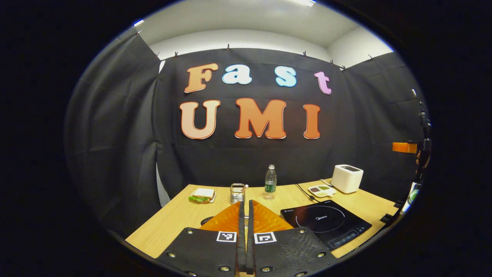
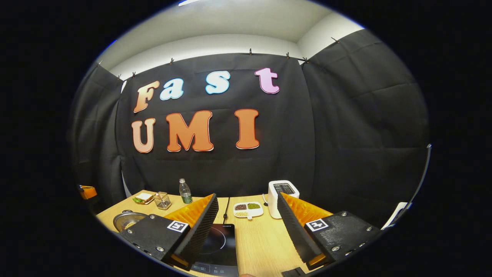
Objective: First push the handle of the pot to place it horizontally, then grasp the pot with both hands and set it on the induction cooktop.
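Now, left tongs narrow, right tongs wide: expect the pot at the tabletop's left edge rigid, heavy, slippery; grip its handles.

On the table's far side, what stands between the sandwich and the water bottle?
A small wire basket stands between the sandwich and the water bottle, seen in the left gripper view.

Black cooktop, white toaster
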